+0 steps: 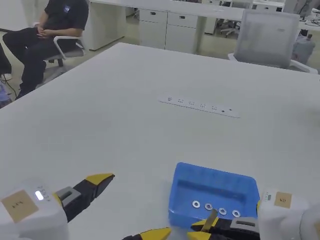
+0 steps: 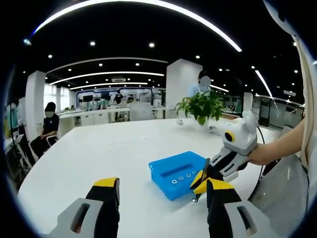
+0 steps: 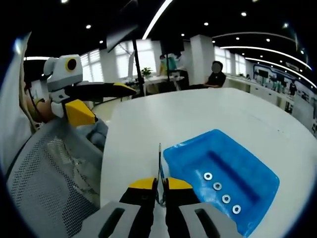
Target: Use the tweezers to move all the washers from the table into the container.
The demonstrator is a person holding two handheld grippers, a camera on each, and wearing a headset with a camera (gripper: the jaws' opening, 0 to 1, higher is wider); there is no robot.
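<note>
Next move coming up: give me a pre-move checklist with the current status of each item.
1. Tweezers held in the right gripper: ok, its fingers are closed on them.
2. Tweezer tips free of a washer: cannot tell, the tips are too thin to see.
3. Washers inside the blue container: ok, four lie in a row.
4. Any washers left on the table: cannot tell, the grippers hide the near edge.
5. Left gripper clear of the container: ok, it is open and not touching it.
</note>
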